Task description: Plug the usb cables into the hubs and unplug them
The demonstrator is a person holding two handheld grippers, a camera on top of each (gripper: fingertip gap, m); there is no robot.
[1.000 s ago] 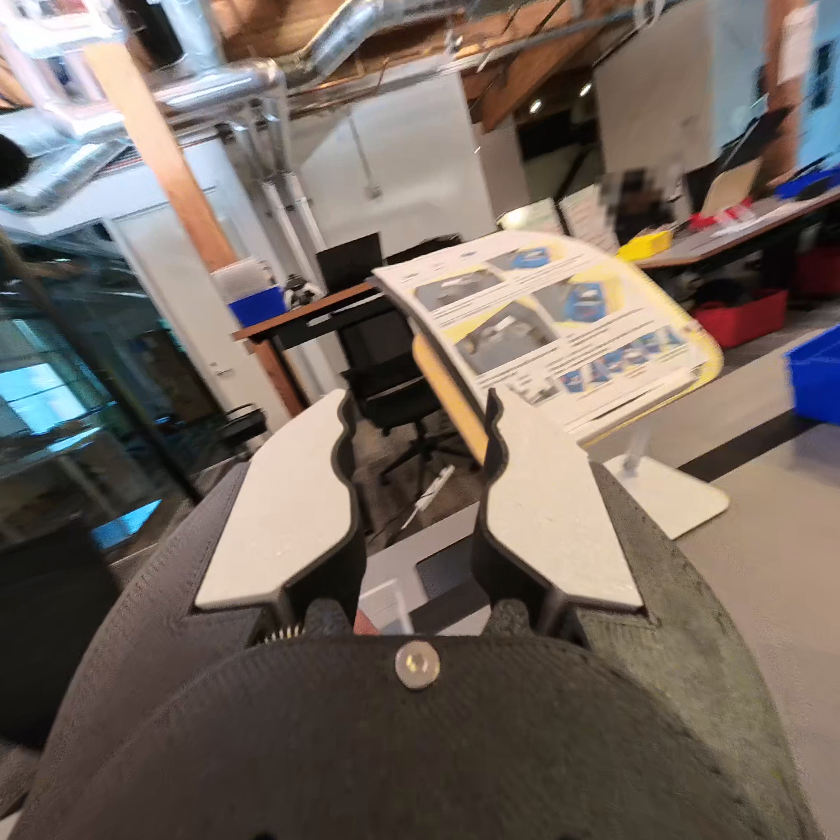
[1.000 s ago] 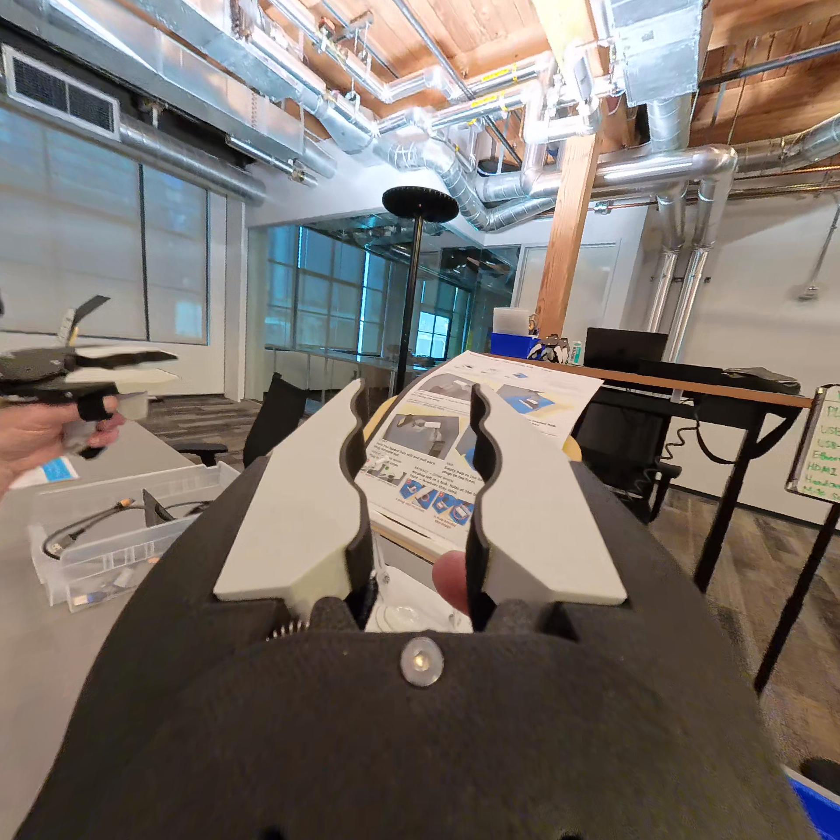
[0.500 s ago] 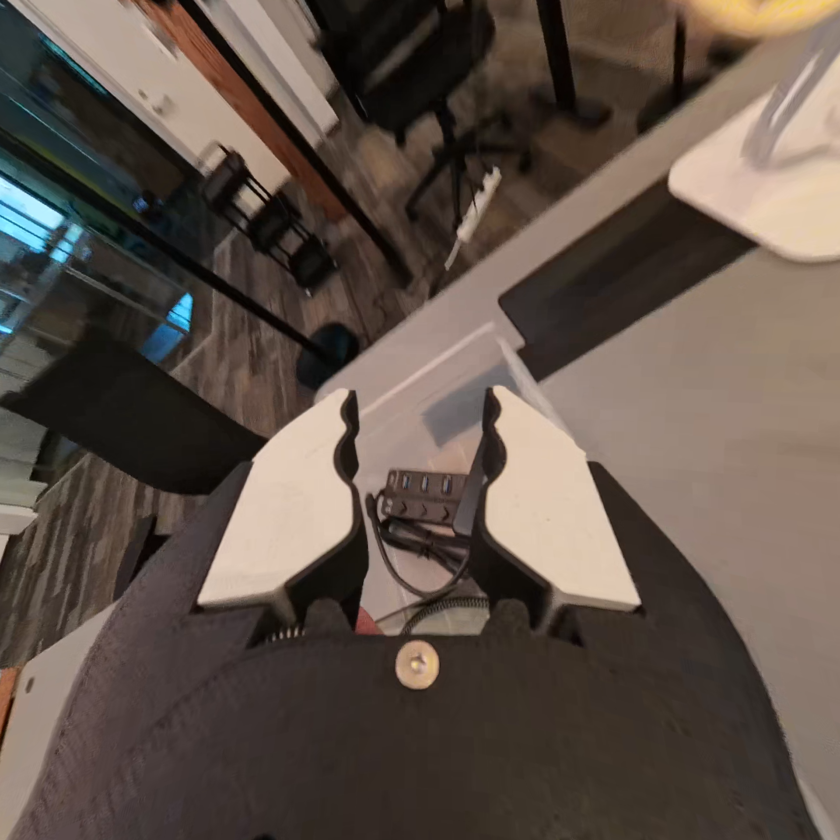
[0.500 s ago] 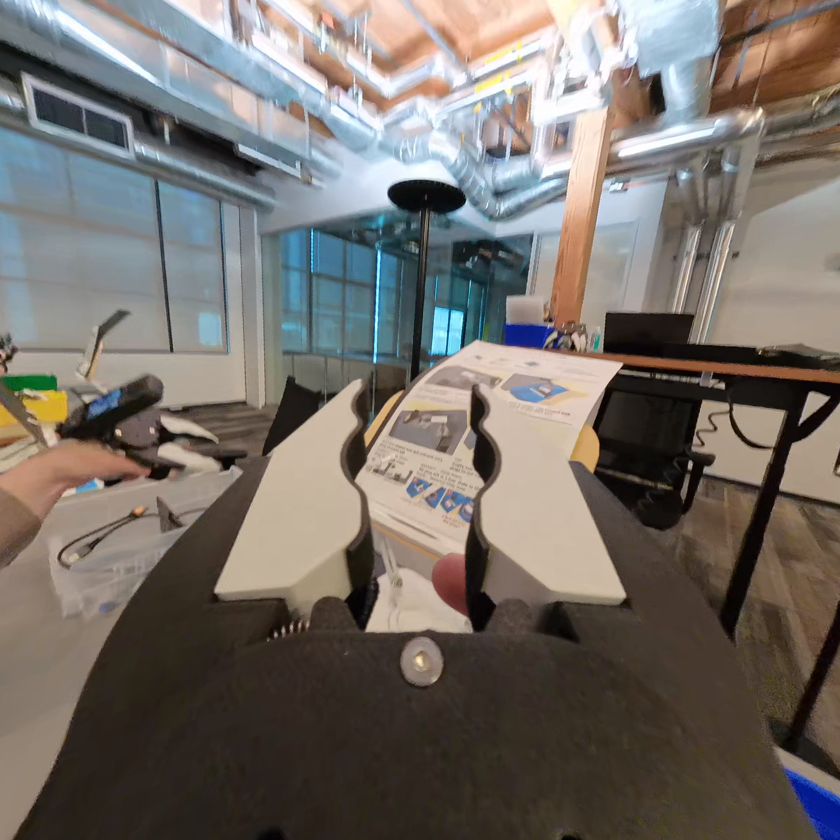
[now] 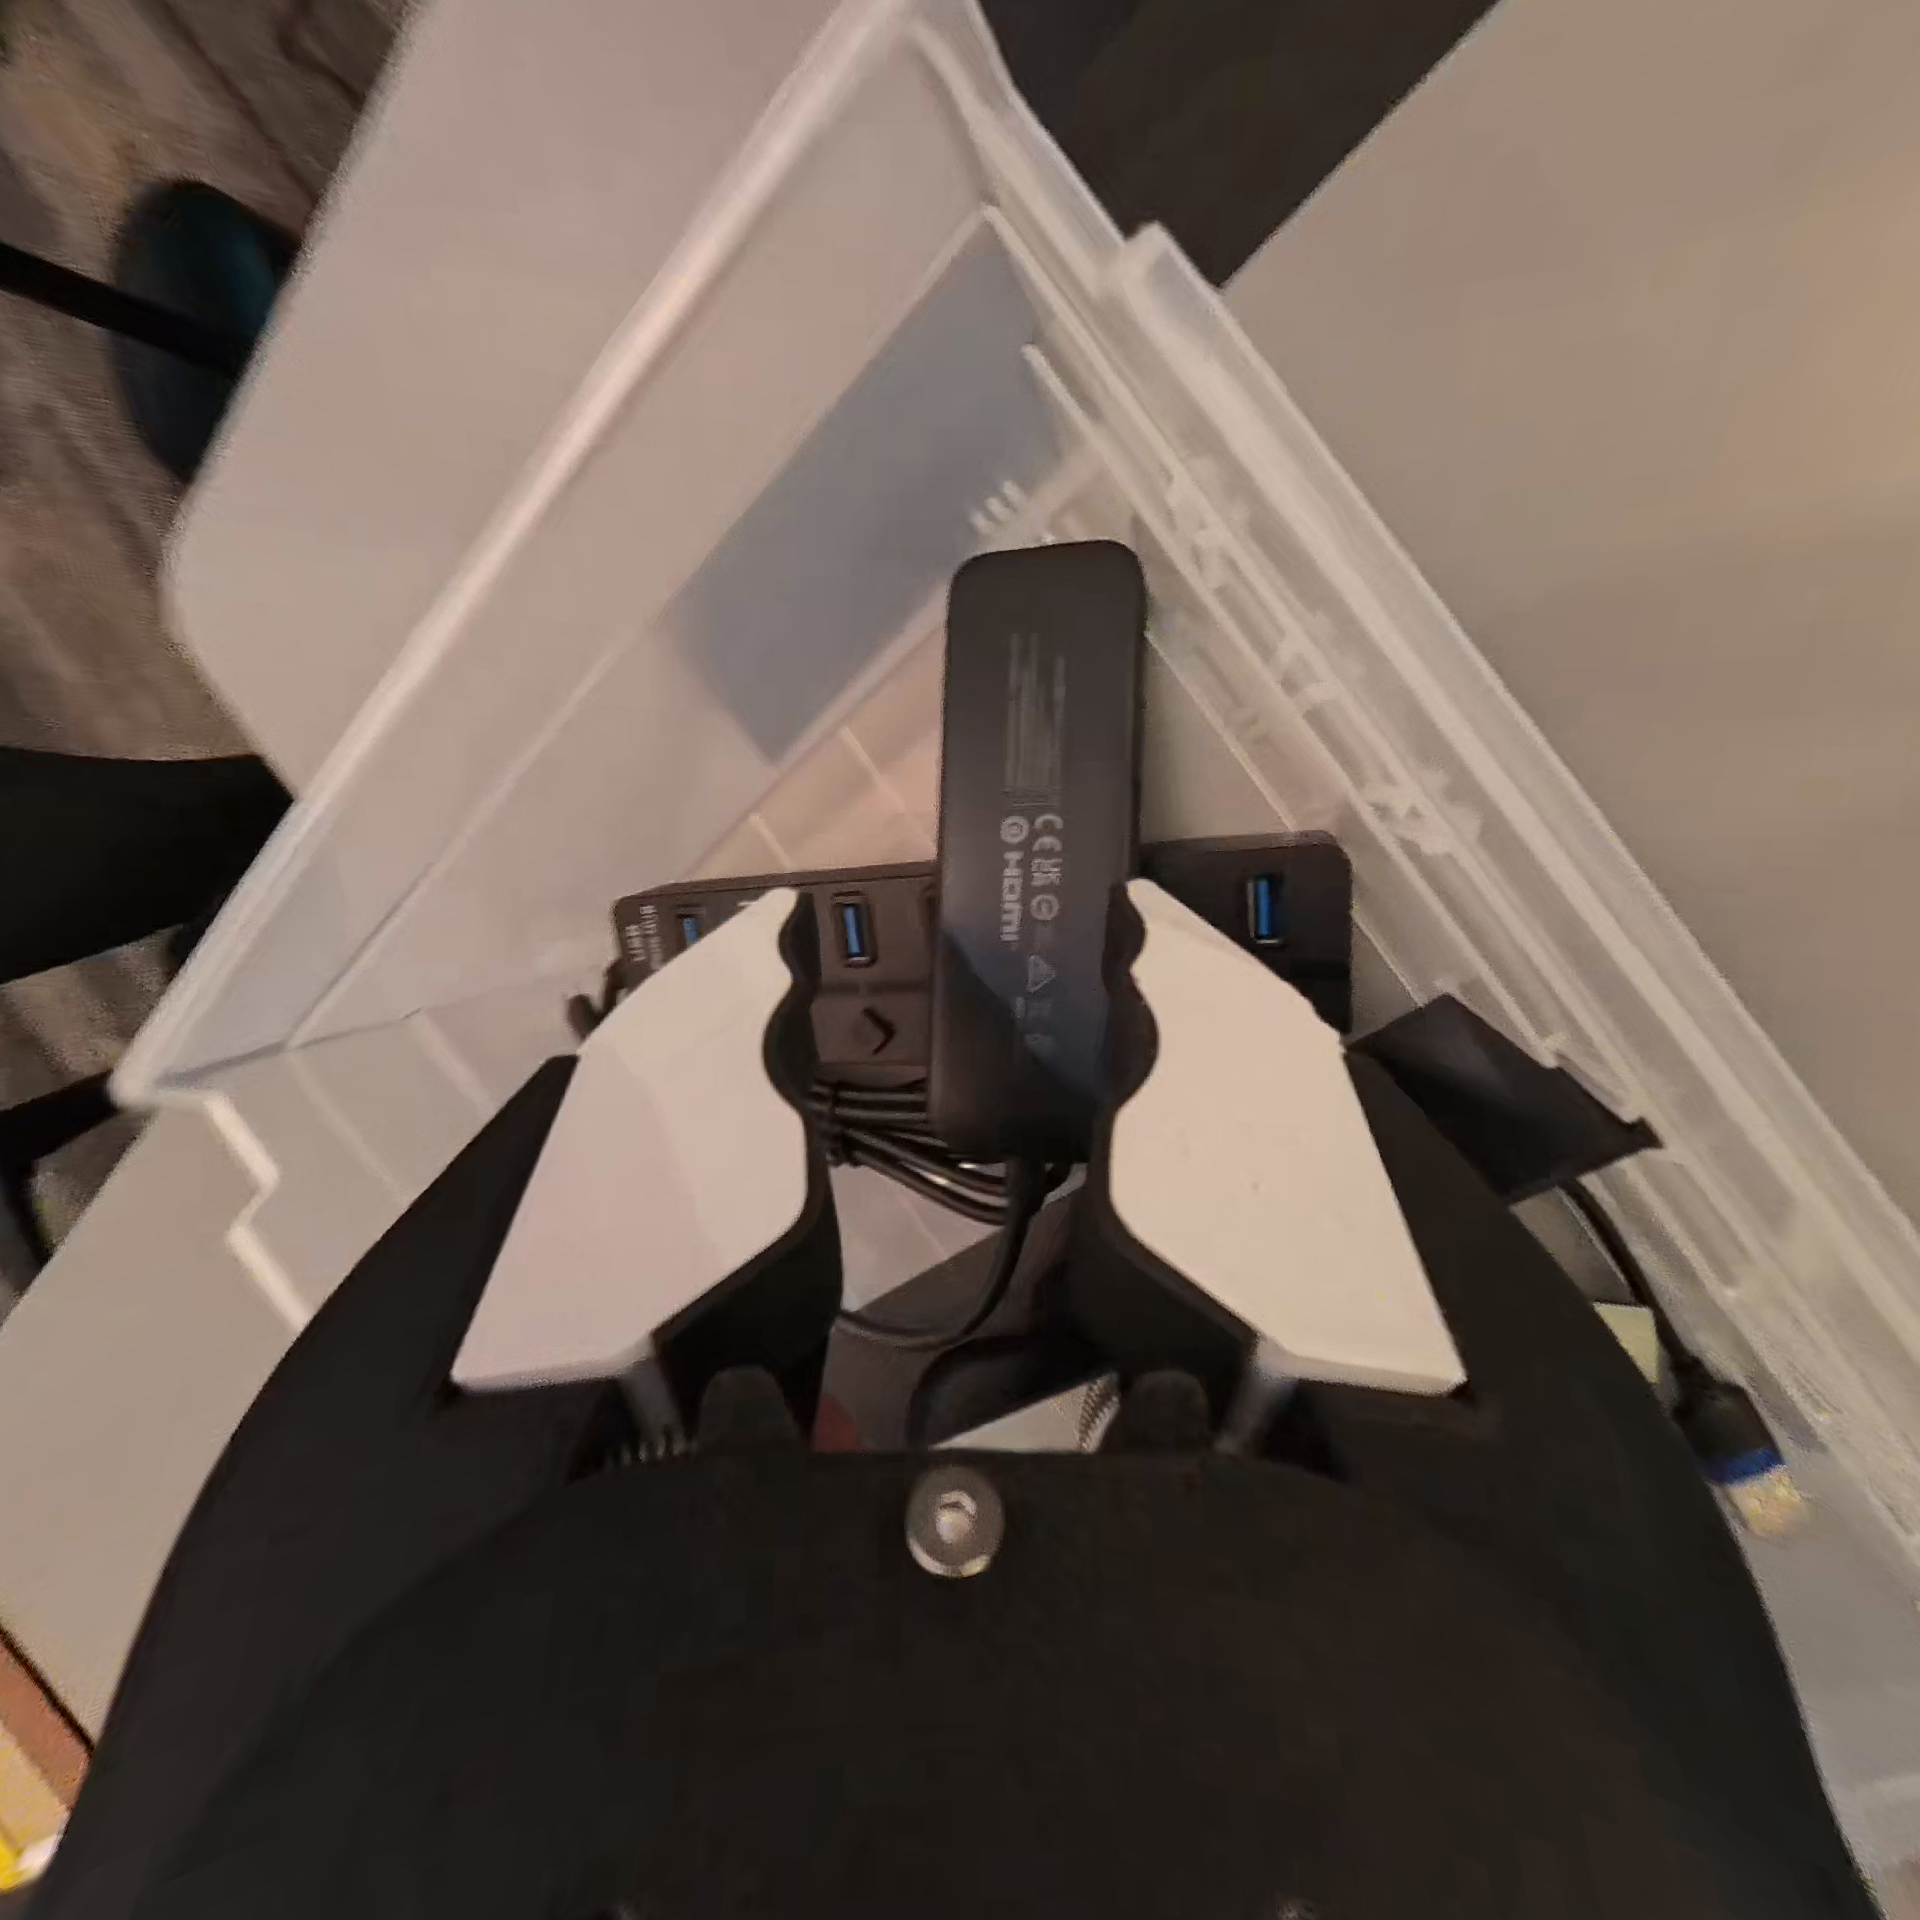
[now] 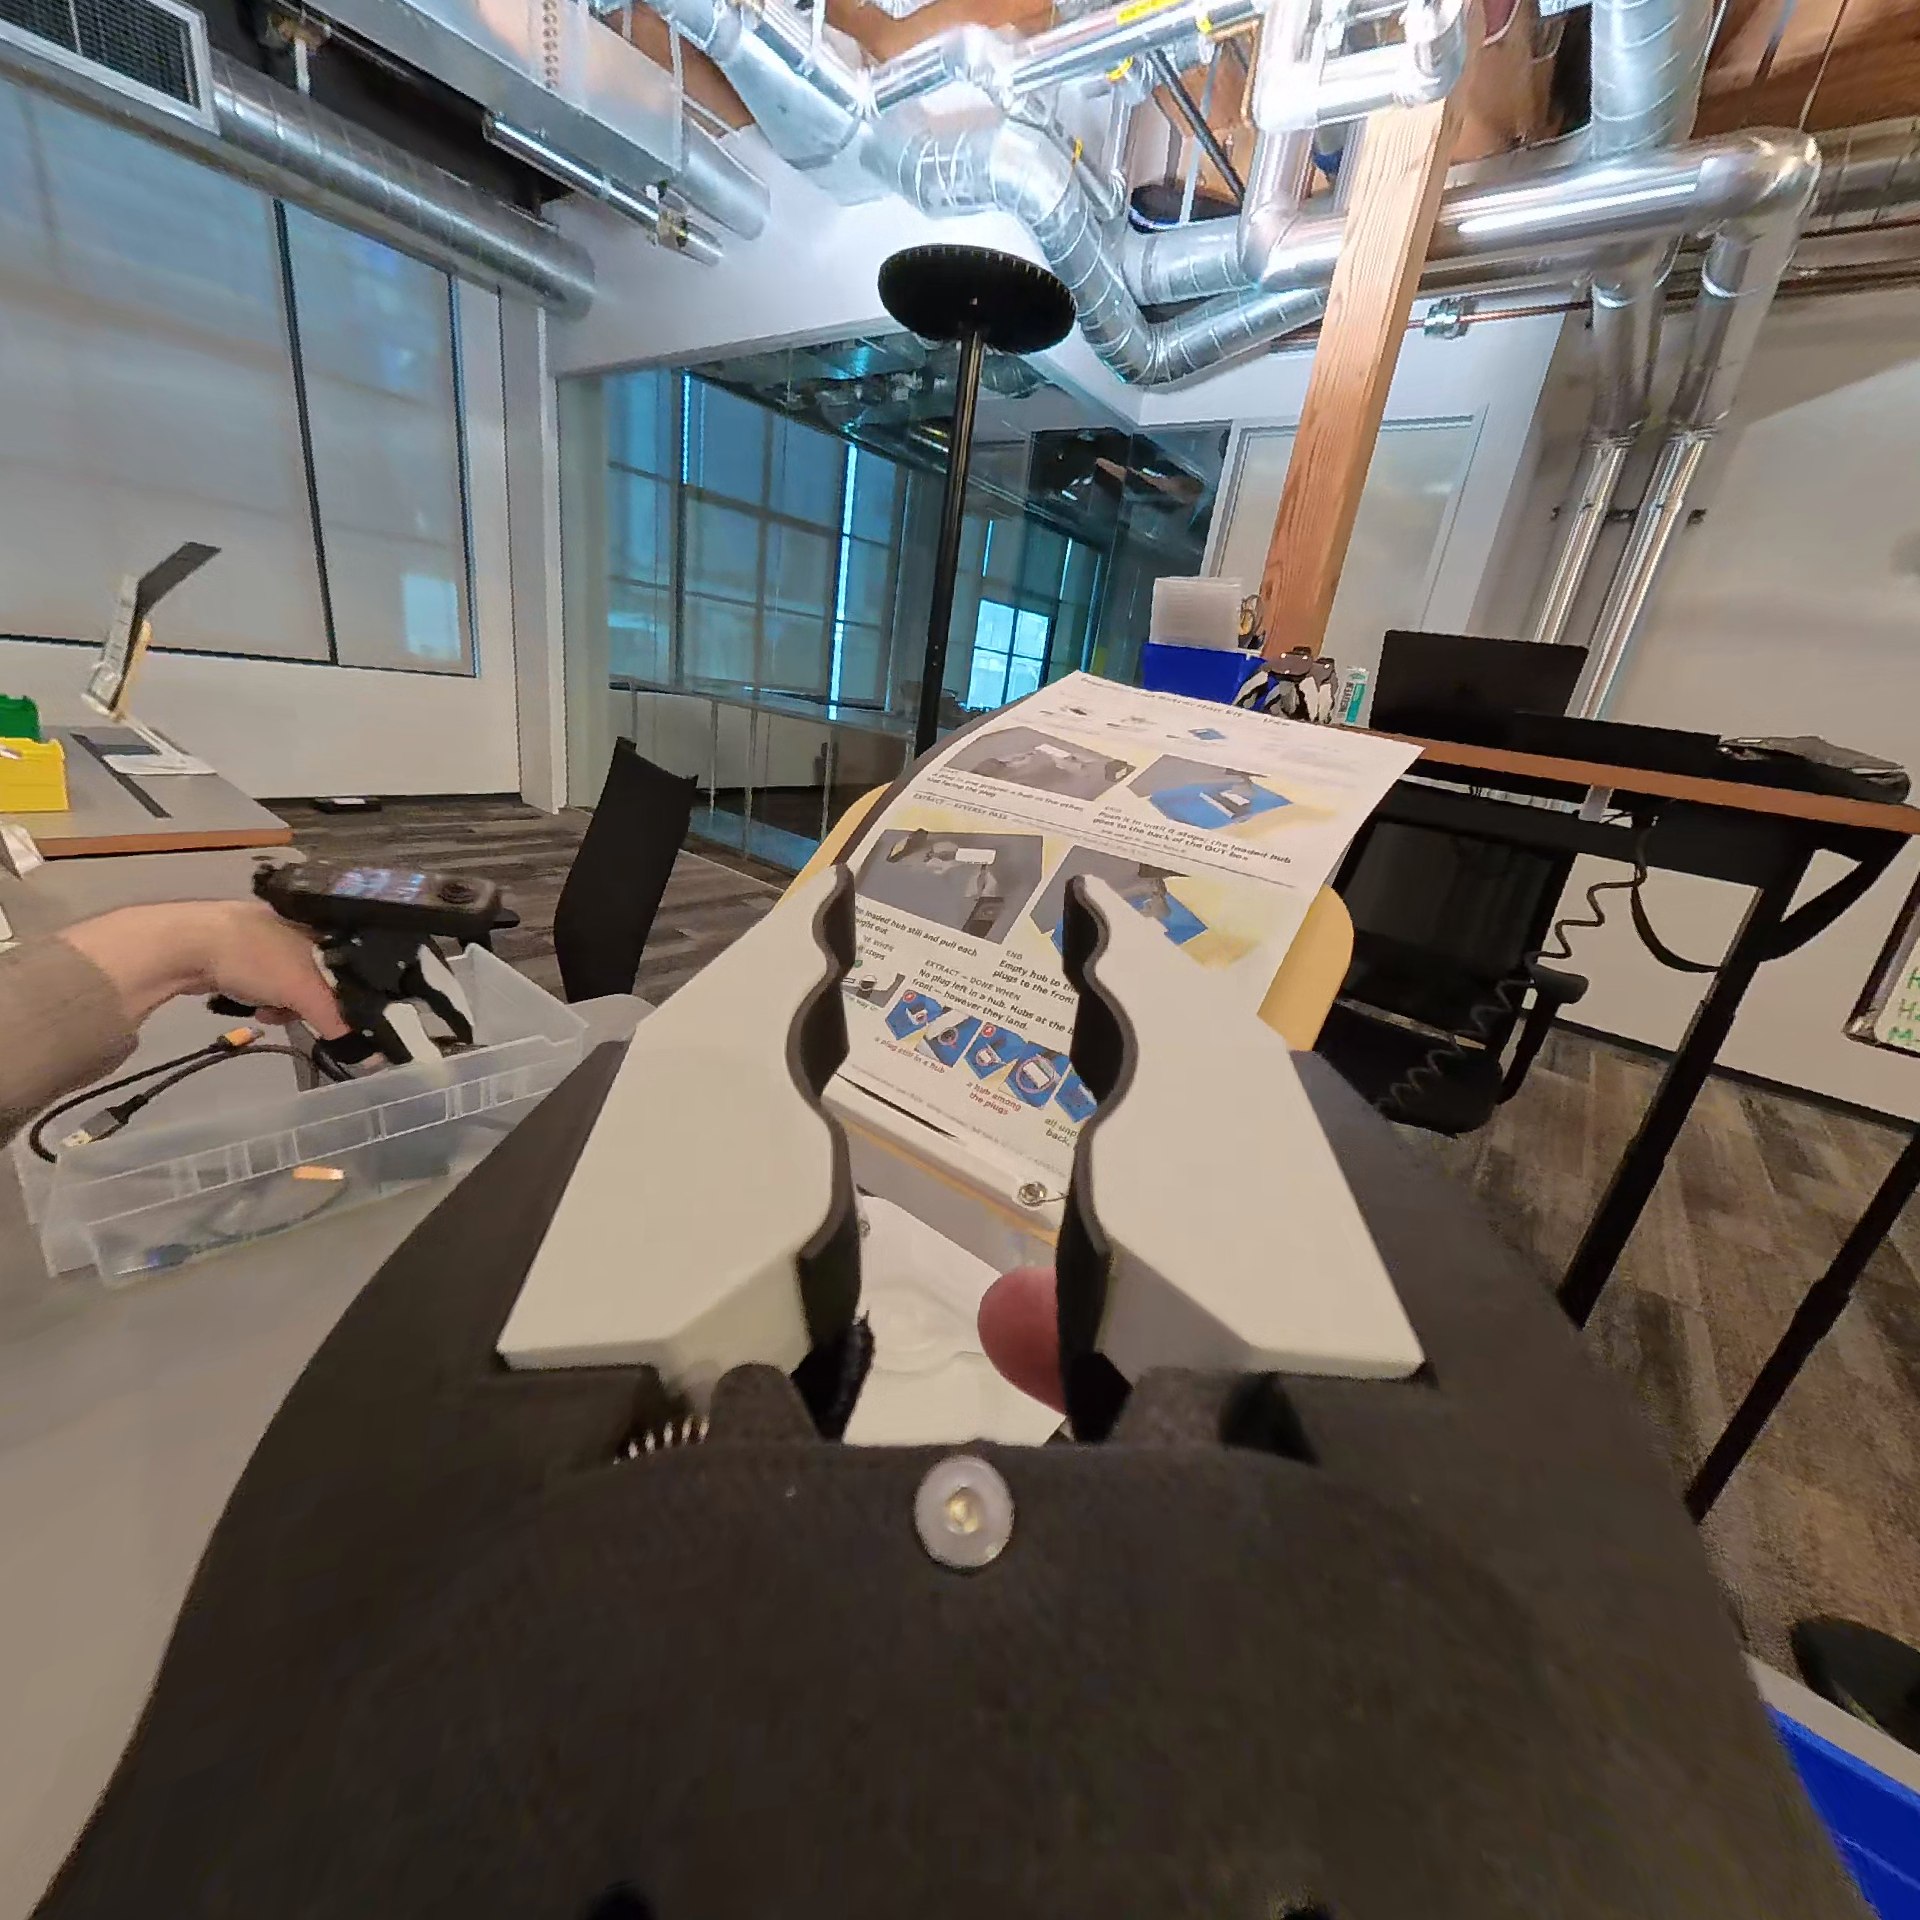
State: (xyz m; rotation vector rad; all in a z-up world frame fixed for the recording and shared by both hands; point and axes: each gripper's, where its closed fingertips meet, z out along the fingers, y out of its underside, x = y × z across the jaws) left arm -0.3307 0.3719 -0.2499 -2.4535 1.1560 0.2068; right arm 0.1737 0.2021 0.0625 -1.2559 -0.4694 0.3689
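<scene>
Slim black hub [image 5: 1039, 821] lies lengthwise along gripper fingers.

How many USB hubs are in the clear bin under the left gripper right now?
2 that I can see. A slim black hub stands between the left gripper fingers; a wider black hub with blue ports lies behind it. The gripper may hide more in the clear bin.
</scene>
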